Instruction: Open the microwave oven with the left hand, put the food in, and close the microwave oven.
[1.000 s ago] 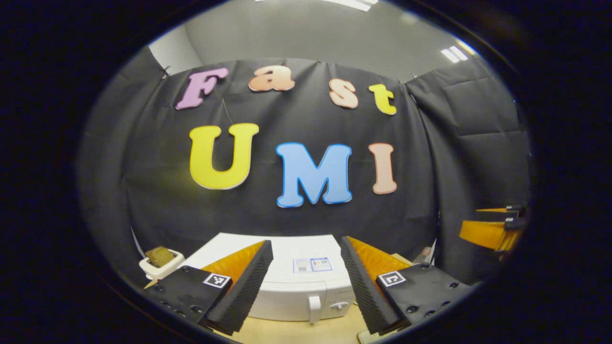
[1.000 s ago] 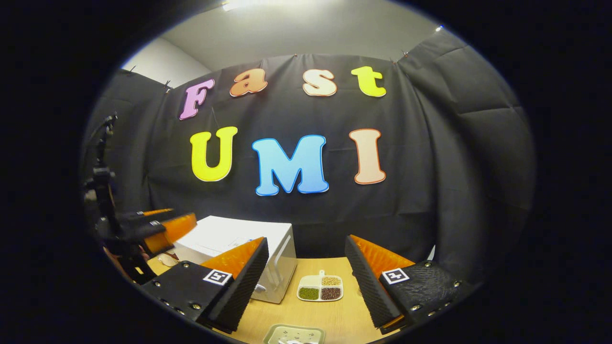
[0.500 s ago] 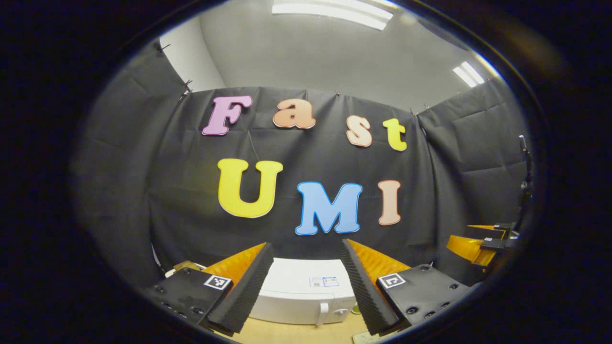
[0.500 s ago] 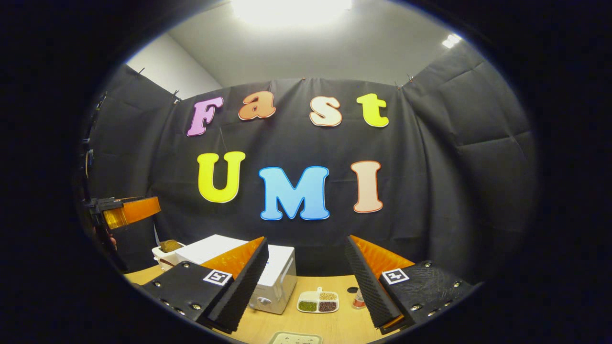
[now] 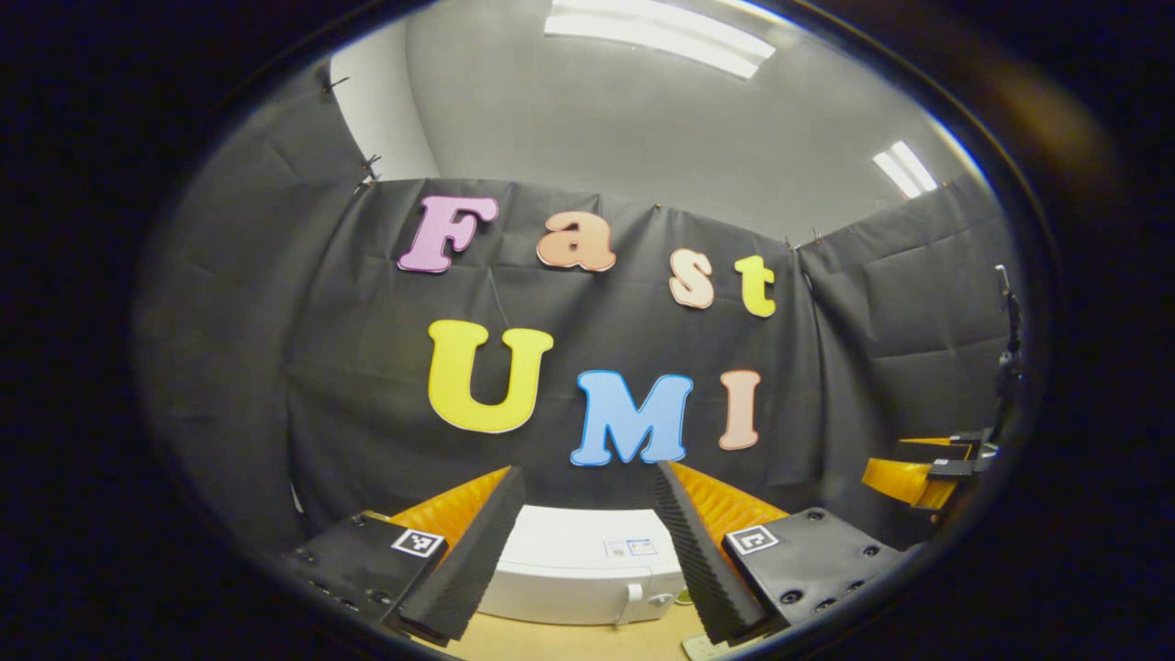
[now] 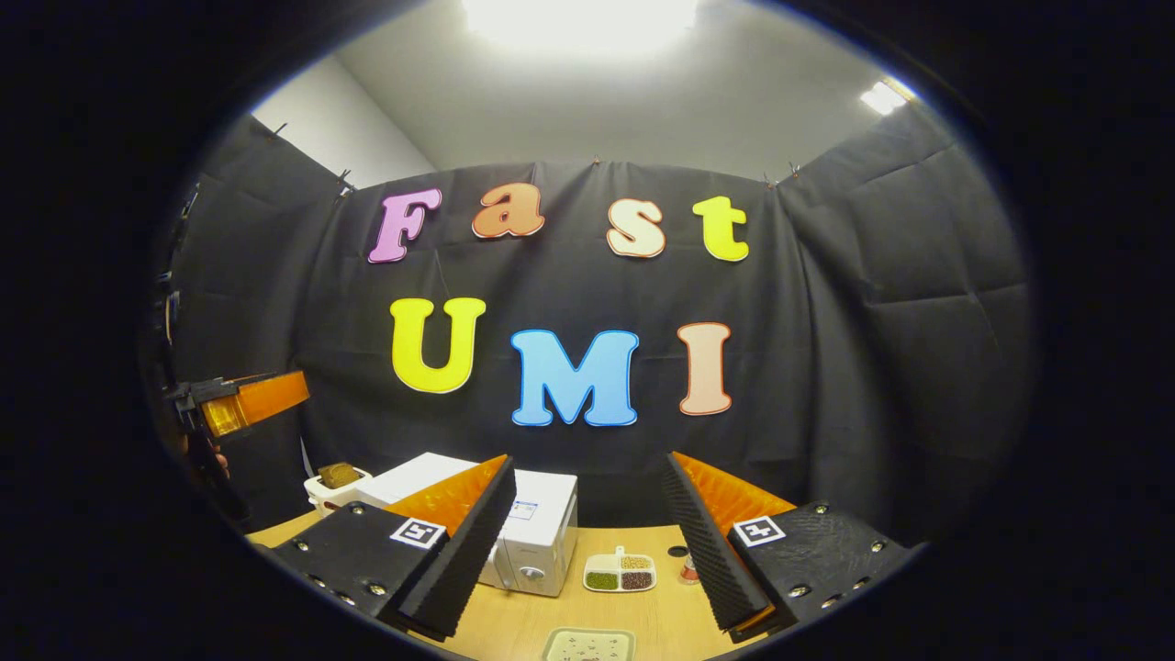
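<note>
- Far left in the right gripper view, the left gripper (image 6: 262, 399) hangs in the air, well above the table (image 6: 542, 624), with a bit of the hand (image 6: 195, 447) holding it just visible at the rim.
- Just right of it and lower, a white dish holding a brown piece of food (image 6: 338, 477) sits on the table, tight against the far left side of the microwave oven (image 6: 542, 532).
- The microwave is a white box, door closed, with its handle and a round knob on the front face; it stands on the table well apart from both grippers.
- In the left gripper view, that same microwave (image 5: 587, 574) sits dead ahead, framed between the two fingers (image 5: 464, 560) of the left gripper (image 5: 580, 514); the jaws stand spread wide, nothing between them, nothing touched.
- Back to the right gripper view: the right gripper (image 6: 587, 500) is up off the table too, fingers (image 6: 711, 542) parted wide and gripping nothing.
- Between those fingers, on the wood, a small white sectioned tray (image 6: 620, 574) shows compartments of green, dark and pale grains, just right of the microwave.
- Nearer the camera, at the bottom edge, a pale speckled tray (image 6: 587, 644) lies flat on the table.
- Right of the sectioned tray, a small reddish jar (image 6: 687, 574) peeks out beside the right finger, too small to make out more.
- Far right in the left gripper view, the right gripper (image 5: 923, 468) floats in the air, well apart from the microwave.
</note>
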